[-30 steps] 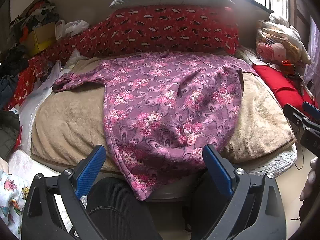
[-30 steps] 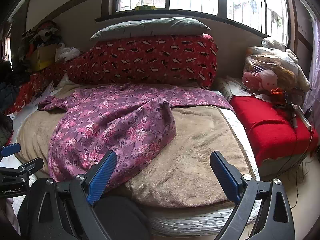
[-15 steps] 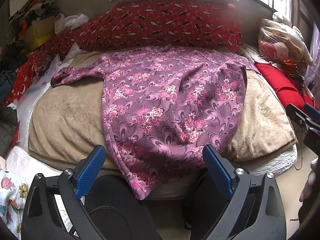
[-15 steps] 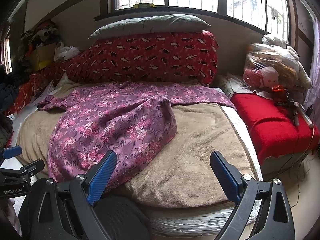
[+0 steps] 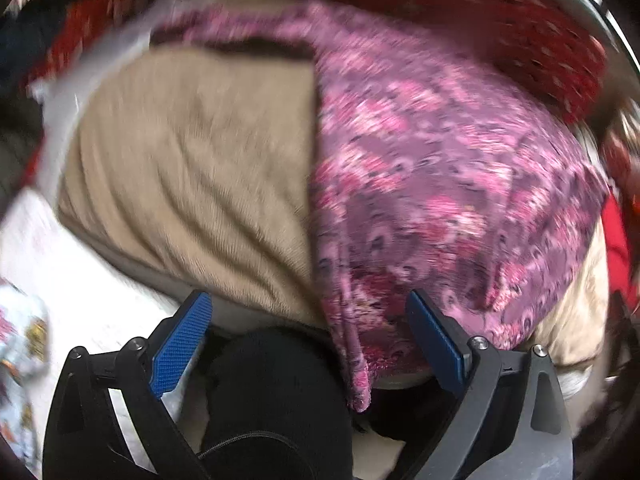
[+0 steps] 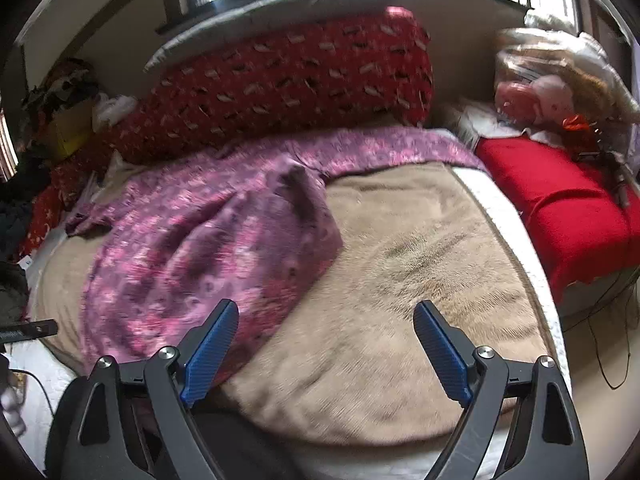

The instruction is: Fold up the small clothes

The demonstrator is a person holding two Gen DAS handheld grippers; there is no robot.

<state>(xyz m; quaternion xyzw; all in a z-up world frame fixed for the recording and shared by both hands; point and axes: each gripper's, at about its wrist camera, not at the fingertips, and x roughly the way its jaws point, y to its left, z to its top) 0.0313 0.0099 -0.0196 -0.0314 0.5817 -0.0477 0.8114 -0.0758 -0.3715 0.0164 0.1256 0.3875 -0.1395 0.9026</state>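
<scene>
Left gripper [image 5: 308,336]: fingers spread wide, nothing pinched; hanging hem of purple floral garment [image 5: 440,168] between blue pads, nearer right one, contact not clear through blur. Garment spread over tan blanket [image 5: 192,184] ahead of fingers.

Right gripper [image 6: 326,354]: jaws wide apart, just been closing slightly, only bare blanket between. Garment ahead, beyond left finger [image 6: 210,354]. Clear plastic bag [image 6: 560,80] far ahead right, bulging with soft items, contents unclear.
</scene>
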